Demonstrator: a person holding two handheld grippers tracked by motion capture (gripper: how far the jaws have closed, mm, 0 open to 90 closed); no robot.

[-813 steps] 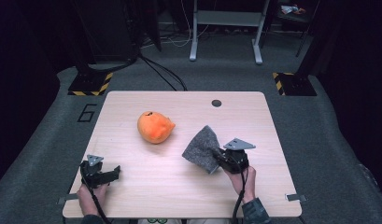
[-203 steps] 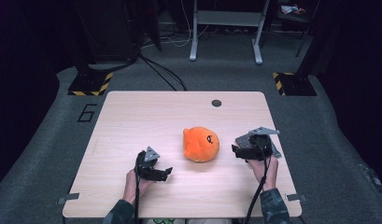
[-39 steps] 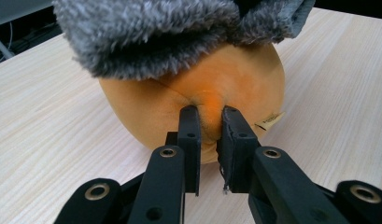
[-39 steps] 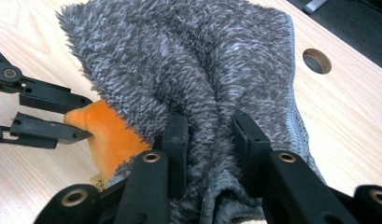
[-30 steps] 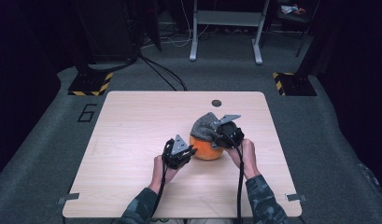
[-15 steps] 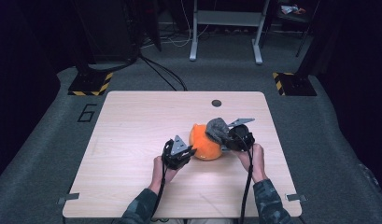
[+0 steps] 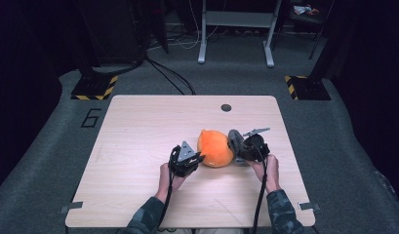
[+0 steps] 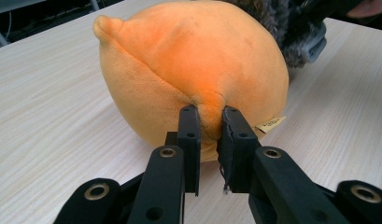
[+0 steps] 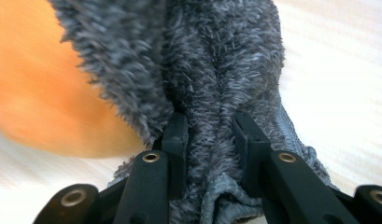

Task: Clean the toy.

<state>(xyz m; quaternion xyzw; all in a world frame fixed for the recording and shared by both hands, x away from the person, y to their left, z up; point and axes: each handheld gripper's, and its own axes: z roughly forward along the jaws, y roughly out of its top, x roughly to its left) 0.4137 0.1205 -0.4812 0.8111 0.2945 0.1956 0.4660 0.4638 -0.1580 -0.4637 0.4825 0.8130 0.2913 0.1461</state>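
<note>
Fuzzy grey cloth (image 7: 234,140) lower beside round plush (image 7: 215,148)

One orange plush toy (image 7: 214,148), one grey fuzzy cloth (image 7: 234,140), two hand-held grippers.

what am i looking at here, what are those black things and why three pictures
A person sits at a wooden table holding a hand-operated claw in each hand. The high view looks down from above; the other two come from cameras riding on each claw. The left claw is shut on a pinch of the orange plush ball, which rests on the table. The right claw is shut on a grey fuzzy cloth, held against the ball's other side.
</note>
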